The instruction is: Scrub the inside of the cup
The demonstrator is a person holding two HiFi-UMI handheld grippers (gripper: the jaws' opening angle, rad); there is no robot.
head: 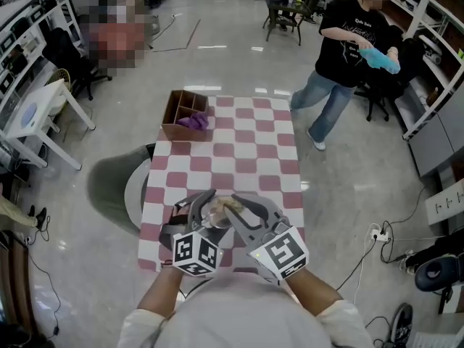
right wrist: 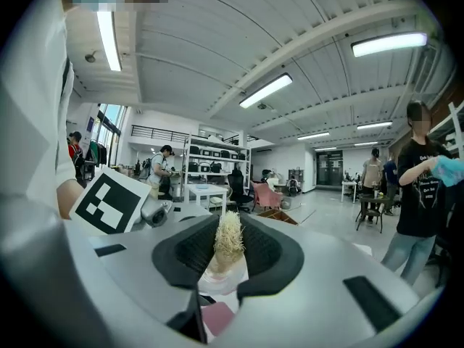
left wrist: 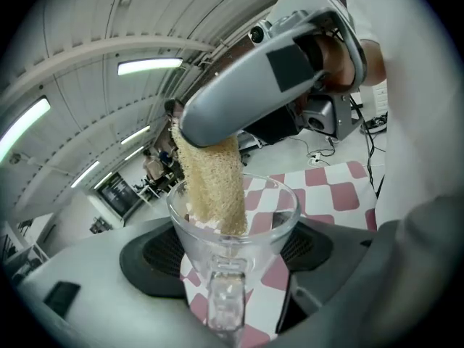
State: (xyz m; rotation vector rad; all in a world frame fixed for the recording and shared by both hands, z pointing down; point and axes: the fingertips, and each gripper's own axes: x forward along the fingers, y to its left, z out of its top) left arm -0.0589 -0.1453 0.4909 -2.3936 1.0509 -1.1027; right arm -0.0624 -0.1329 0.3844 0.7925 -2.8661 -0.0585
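Checkered table (head: 246, 151), near edge: both tools work above it. L gripper (left wrist: 235, 258) clamped on glass cup (left wrist: 274, 216), mouth facing away, likely to steady it and give access. R gripper (right wrist: 228, 256) pinches loofah strip (left wrist: 212, 183); free end dips inside cup rim, prob. for scrubbing wall.

One clear glass cup (left wrist: 232, 220). One loofah sponge (left wrist: 214, 183). Two grippers, left gripper (head: 197, 207) and right gripper (head: 238, 209), with two marker cubes (head: 197, 254). One checkered table (head: 246, 143), one wooden divided box (head: 176, 113), one purple cloth (head: 193, 121). One bystander in black T-shirt (head: 346, 38).
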